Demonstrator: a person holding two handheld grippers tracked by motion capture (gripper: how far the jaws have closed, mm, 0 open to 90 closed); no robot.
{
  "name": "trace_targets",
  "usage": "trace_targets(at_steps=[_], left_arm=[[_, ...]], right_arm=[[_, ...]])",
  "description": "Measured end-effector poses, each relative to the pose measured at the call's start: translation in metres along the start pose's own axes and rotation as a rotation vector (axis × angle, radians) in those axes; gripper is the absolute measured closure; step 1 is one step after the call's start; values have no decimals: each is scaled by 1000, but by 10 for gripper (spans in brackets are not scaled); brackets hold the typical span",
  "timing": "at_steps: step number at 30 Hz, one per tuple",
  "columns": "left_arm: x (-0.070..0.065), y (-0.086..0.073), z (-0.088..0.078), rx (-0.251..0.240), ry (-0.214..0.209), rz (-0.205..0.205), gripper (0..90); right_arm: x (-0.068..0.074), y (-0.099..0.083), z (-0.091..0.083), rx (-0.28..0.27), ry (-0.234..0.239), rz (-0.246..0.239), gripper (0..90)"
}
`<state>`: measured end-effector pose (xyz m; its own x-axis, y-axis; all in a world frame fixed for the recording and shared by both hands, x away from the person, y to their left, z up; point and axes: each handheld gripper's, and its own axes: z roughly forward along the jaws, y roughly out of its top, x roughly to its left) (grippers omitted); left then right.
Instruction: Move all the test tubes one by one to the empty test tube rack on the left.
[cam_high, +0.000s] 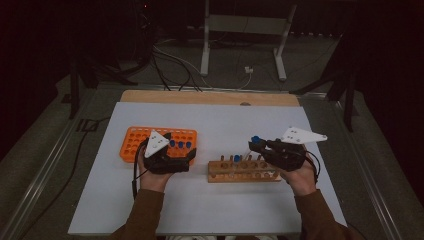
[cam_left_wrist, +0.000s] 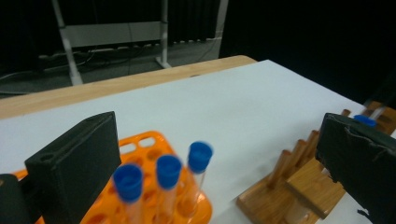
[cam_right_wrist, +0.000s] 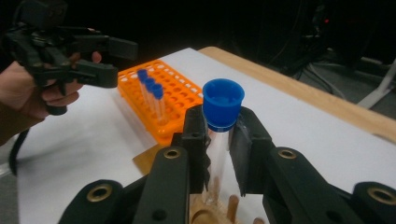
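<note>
My right gripper (cam_right_wrist: 219, 140) is shut on a clear test tube with a blue cap (cam_right_wrist: 223, 102) and holds it upright just above the wooden rack (cam_high: 243, 171). In the high view that tube (cam_high: 256, 140) hangs over the rack's right half. Another blue-capped tube (cam_high: 236, 158) stands in the wooden rack. My left gripper (cam_high: 186, 149) hovers over the right end of the orange rack (cam_high: 135, 142), jaws open. Three blue-capped tubes (cam_left_wrist: 167, 170) stand in the orange rack between its spread jaws, untouched.
A white sheet (cam_high: 220, 120) covers the table, with a strip of bare wood (cam_high: 210, 97) along the far edge. Beyond it are cables and a white metal stand (cam_high: 245, 30) on the floor. The wooden rack's pegs (cam_left_wrist: 299, 154) lie close to the right of the left gripper.
</note>
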<state>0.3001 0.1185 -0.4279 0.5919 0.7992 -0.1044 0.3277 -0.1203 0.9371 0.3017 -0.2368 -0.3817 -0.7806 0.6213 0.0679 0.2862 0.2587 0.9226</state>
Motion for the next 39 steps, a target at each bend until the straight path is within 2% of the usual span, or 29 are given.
trace_targets(at_steps=[4,12,16,20,22,27,32,39], left_arm=[[-5,4,4,-7,-10,5,14],[-13,7,9,-12,-42,14,43],[-19,9,11,-10,-85,27,89],[-28,12,16,-14,-132,43,154],[-34,13,18,-5,-165,66,195],[-51,15,27,30,-205,124,316],[-56,15,35,45,-232,120,468],[-59,15,38,42,-266,131,627]], right_arm=[[-2,4,7,-12,-4,0,771],[0,8,22,-3,10,8,771],[1,12,27,-16,31,22,771],[5,18,34,-14,44,18,771],[8,20,38,-10,50,16,771],[15,25,47,5,84,10,771],[22,26,54,25,114,1,770],[25,24,57,22,167,27,770]])
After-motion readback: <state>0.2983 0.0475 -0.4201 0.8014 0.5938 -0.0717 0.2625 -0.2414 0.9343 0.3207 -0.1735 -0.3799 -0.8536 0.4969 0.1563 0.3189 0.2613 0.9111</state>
